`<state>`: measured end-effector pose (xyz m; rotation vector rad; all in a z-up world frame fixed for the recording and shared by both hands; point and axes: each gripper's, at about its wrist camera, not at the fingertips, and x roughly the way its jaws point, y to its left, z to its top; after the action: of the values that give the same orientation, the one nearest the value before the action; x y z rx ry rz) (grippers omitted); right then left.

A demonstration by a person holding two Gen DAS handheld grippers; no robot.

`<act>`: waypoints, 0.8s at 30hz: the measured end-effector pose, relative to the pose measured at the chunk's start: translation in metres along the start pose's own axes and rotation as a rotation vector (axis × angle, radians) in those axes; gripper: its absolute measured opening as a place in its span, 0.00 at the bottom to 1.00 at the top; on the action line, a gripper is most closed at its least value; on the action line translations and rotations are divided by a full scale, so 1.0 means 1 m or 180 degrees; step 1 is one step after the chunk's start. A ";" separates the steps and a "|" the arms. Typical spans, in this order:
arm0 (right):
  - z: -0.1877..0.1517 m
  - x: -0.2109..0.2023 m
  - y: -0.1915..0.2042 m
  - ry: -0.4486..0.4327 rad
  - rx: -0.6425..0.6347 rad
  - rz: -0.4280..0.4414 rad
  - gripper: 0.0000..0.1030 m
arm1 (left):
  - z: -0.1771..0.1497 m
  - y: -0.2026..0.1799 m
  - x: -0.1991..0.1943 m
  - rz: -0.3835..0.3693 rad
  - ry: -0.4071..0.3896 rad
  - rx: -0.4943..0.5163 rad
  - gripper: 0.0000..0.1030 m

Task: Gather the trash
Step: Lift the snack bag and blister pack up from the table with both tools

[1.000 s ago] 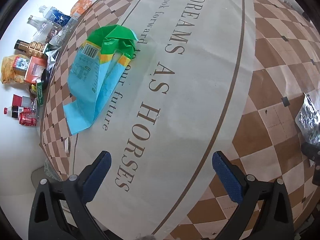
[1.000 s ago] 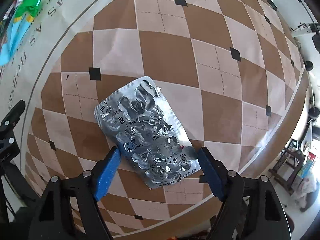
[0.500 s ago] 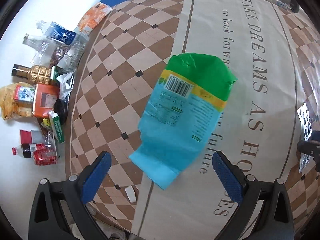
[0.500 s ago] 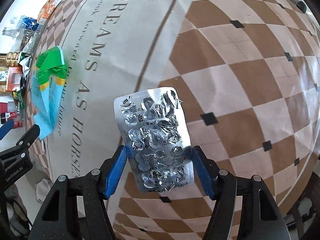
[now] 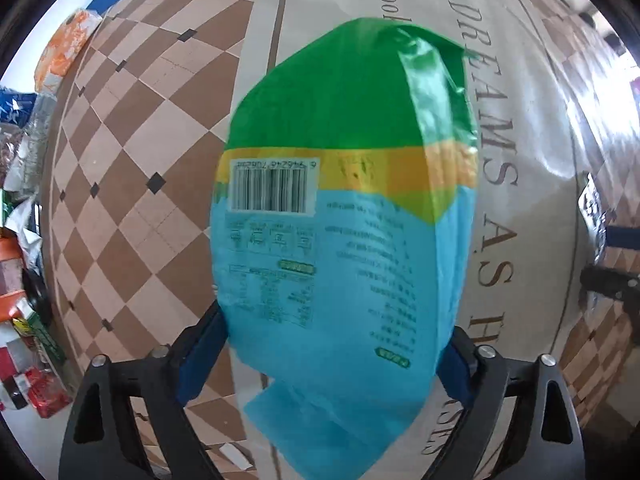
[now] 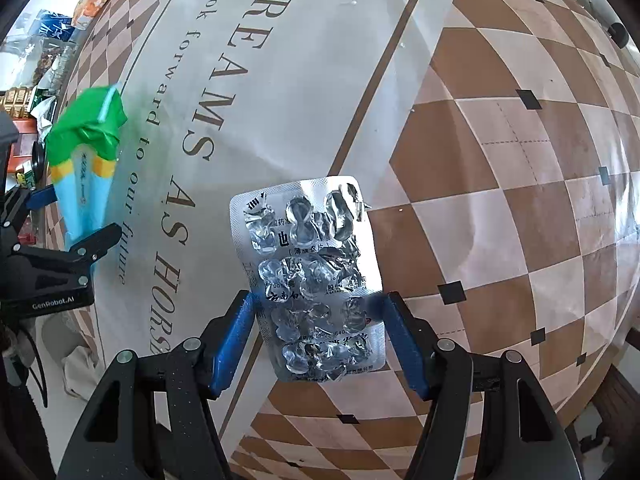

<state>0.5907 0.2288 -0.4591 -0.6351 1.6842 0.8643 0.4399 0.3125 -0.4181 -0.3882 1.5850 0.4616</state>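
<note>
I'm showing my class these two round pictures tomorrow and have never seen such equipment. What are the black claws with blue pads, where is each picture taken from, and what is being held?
No robot here: a person holds a two-finger gripper in each hand, with a fisheye camera looking along its fingers. The left gripper is closed on a green and blue snack bag. The right gripper grips an emptied silver blister pack. Below is a table with a checkered, lettered cloth. More trash lies past its far edge.

Green-yellow-blue wrapper (image 5: pixel 344 216), silver blister pack (image 6: pixel 312 276), brown-and-cream checked tablecloth (image 6: pixel 500 160), blue-padded claws.
</note>
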 end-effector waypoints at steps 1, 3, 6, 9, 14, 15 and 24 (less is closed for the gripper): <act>0.005 0.000 0.001 0.0001 0.0006 0.0002 0.66 | 0.000 0.000 -0.001 -0.0031 -0.0033 -0.0063 0.83; 0.008 0.002 0.002 -0.0004 0.0009 0.0008 0.66 | -0.002 -0.001 -0.006 -0.0103 -0.0098 -0.0168 0.72; 0.006 0.001 -0.001 -0.0034 0.0006 0.0021 0.66 | -0.010 -0.005 -0.012 -0.0202 -0.0129 -0.0354 0.57; -0.003 -0.004 -0.008 -0.0090 -0.0016 0.0010 0.66 | -0.022 -0.014 -0.017 -0.0148 -0.0167 -0.0543 0.48; -0.018 -0.005 -0.012 -0.0240 0.0026 -0.0015 0.65 | -0.056 -0.053 -0.024 -0.0014 -0.0122 -0.0847 0.39; -0.022 -0.005 -0.013 -0.0252 0.0045 -0.0008 0.65 | -0.064 -0.062 -0.024 0.0004 -0.0122 -0.0899 0.39; -0.056 0.005 -0.013 -0.0215 -0.0031 -0.0478 0.67 | -0.097 -0.112 -0.010 0.0117 -0.0042 -0.1077 0.39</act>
<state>0.5677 0.1763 -0.4589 -0.7217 1.5518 0.7787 0.4149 0.1666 -0.4105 -0.6116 1.5041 0.7628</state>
